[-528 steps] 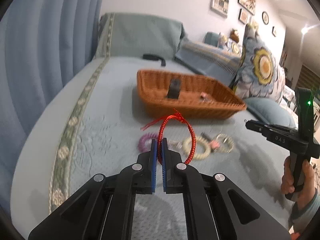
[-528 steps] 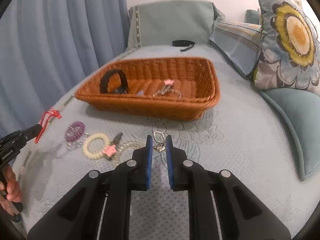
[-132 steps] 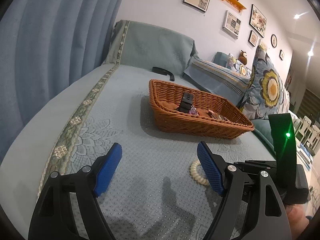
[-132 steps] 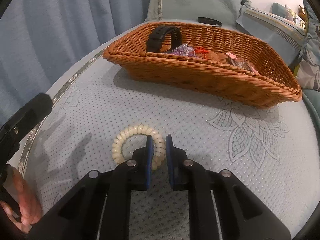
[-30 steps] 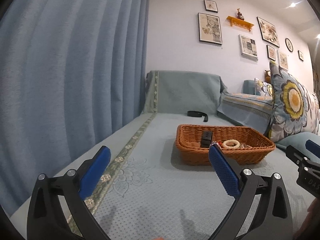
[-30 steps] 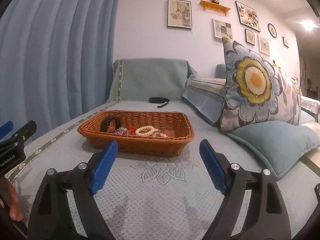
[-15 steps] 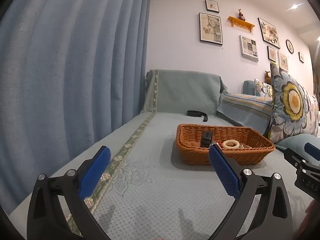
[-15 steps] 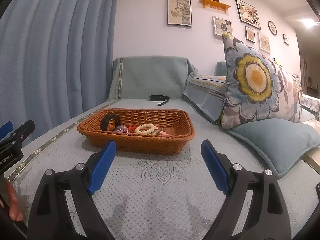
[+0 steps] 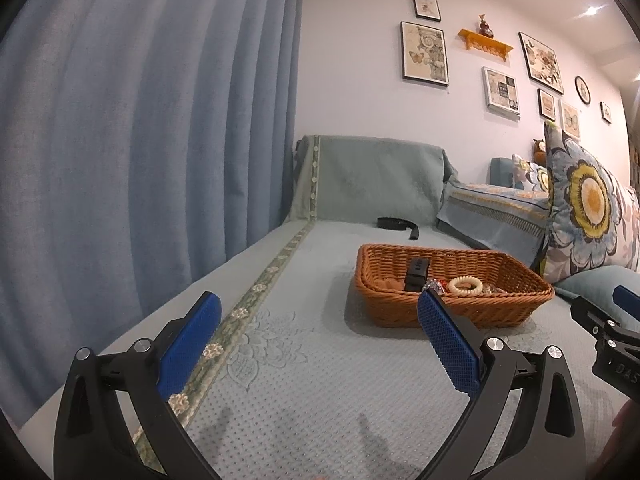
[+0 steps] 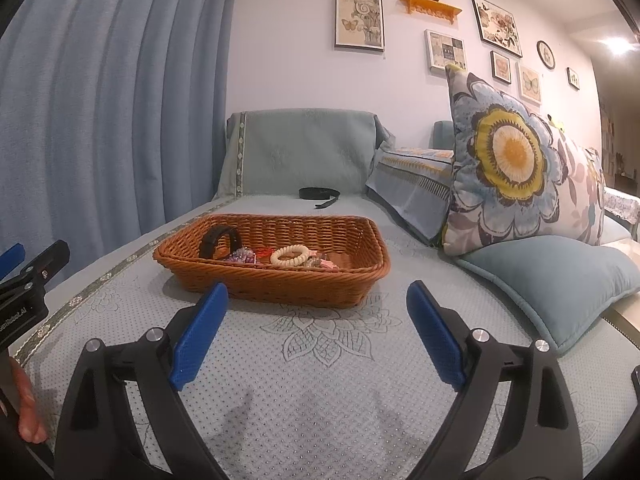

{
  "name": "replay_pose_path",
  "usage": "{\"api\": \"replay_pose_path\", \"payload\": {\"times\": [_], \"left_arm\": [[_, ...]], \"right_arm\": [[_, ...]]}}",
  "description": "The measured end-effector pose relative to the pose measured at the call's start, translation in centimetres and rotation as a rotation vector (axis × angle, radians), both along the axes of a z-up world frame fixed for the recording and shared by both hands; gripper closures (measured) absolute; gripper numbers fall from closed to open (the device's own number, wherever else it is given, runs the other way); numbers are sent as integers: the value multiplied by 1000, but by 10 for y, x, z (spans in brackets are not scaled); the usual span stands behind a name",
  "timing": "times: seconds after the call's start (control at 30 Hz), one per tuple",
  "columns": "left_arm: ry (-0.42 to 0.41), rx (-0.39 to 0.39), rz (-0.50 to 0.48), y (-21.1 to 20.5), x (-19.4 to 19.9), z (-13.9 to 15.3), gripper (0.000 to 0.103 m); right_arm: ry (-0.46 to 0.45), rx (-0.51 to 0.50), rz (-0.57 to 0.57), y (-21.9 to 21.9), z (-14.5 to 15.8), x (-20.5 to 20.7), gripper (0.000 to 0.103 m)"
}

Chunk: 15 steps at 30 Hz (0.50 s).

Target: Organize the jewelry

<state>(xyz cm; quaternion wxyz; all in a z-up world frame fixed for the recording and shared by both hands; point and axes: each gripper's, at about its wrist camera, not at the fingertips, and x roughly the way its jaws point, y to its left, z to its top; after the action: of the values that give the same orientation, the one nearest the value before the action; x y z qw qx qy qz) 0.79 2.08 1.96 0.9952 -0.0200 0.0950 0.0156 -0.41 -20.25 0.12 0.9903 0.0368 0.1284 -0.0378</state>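
On teal sofa cover (image 10: 320,380), wicker basket (image 10: 280,284) holds cream bracelet (image 10: 289,255), apparently other jewelry.

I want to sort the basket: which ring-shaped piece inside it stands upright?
The black band at the basket's left end stands on edge; the cream beaded bracelet lies flat.

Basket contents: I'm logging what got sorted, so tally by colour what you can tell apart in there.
Black watch band: 1
Cream coil bracelet: 1
Purple bead piece: 1
Red cord: 1
Pink-tipped piece: 1
Total: 5 in the wicker basket; smaller bits may be hidden.
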Motion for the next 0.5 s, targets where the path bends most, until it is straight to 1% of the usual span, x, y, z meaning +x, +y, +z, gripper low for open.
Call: {"api": "replay_pose_path", "payload": {"times": [0.5], "left_arm": [[-2, 7, -1, 0, -1, 0, 8]], "right_arm": [[6, 10, 1, -3, 0, 2, 16]]}}
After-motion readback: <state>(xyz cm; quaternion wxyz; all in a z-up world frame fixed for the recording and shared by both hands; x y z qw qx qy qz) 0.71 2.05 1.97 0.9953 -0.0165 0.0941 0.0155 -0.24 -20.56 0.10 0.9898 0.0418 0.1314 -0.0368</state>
